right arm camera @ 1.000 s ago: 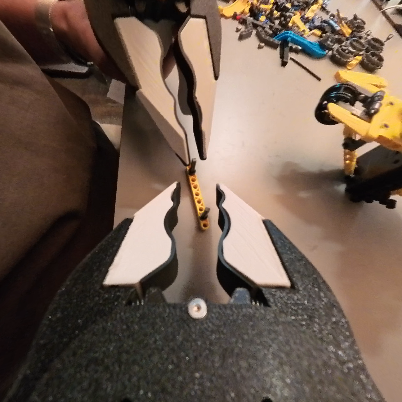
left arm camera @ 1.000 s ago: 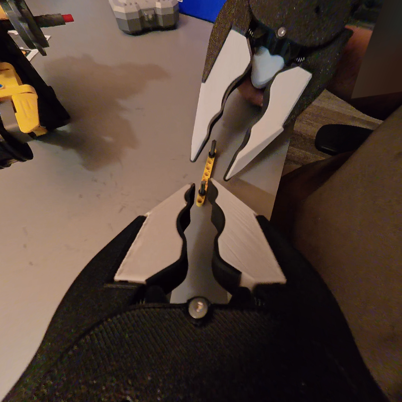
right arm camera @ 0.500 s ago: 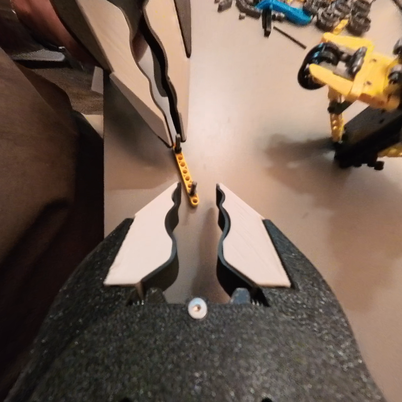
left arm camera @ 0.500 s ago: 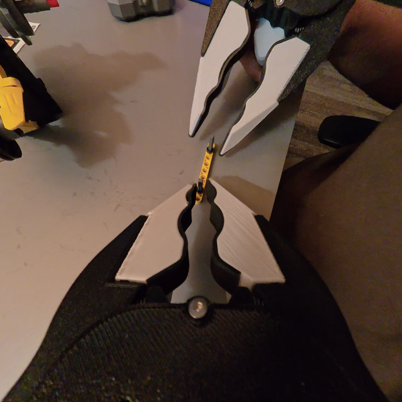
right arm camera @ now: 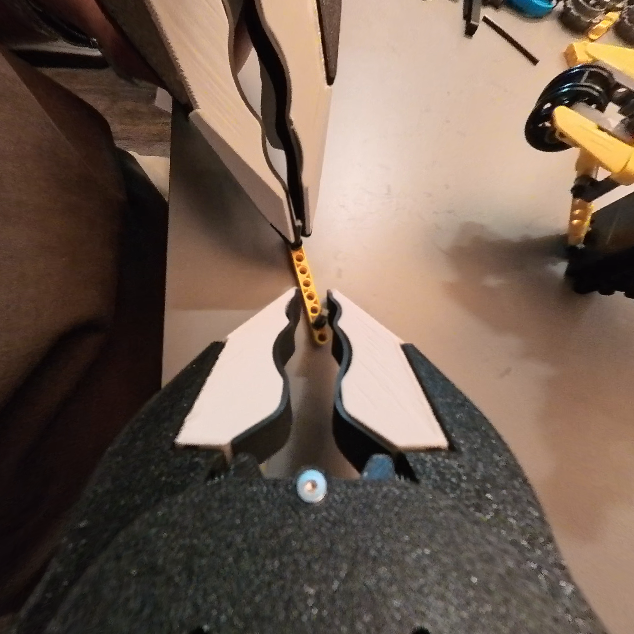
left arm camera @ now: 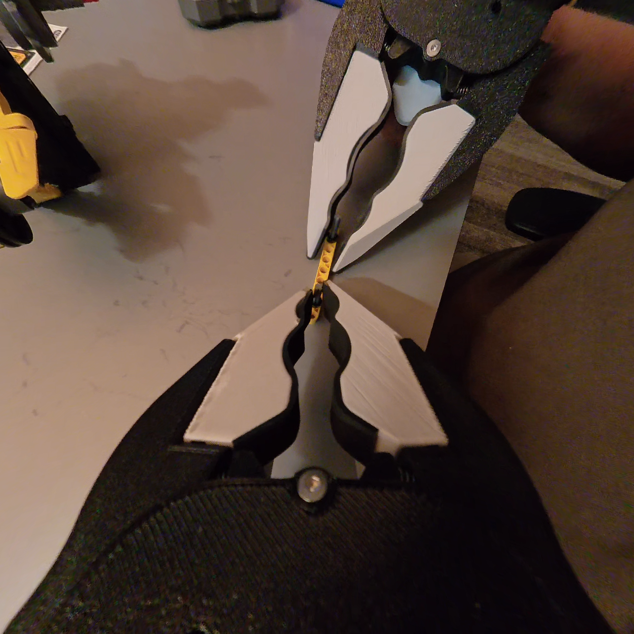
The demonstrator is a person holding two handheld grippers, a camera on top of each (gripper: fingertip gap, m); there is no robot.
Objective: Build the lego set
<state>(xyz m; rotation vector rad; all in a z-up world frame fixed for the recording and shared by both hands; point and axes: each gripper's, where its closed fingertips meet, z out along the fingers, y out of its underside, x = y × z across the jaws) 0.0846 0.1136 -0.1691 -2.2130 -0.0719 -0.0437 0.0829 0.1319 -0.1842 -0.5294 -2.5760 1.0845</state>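
Note:
A thin yellow beam with holes (left arm camera: 323, 274) is held just above the grey table (left arm camera: 103, 343), with a black pin at each end. My left gripper (left arm camera: 316, 296) is shut on one end, at its pin. In the right wrist view the beam (right arm camera: 306, 284) runs from the left gripper (right arm camera: 298, 236) at the top down to my right gripper (right arm camera: 313, 297). The right gripper's jaws stand narrow around the beam's other end, with its black pin (right arm camera: 320, 320) against the right finger. The right gripper also shows at the top of the left wrist view (left arm camera: 324, 264).
A yellow and black built model (right arm camera: 590, 137) stands on the table to the right, and shows at the left in the left wrist view (left arm camera: 20, 164). Loose parts (right arm camera: 583, 20) lie at the back. A grey block (left arm camera: 233, 10) is far off. A person's brown-clad leg (left arm camera: 549, 377) is past the table edge. My two grippers' fingertips are within a few centimetres of each other. Left tips and right tips are each some 30 cm from the grey block (left arm camera: 233, 10).
My right gripper has moved in over the beam's free end and narrowed its jaws around it. My left gripper has kept its hold on the other end.

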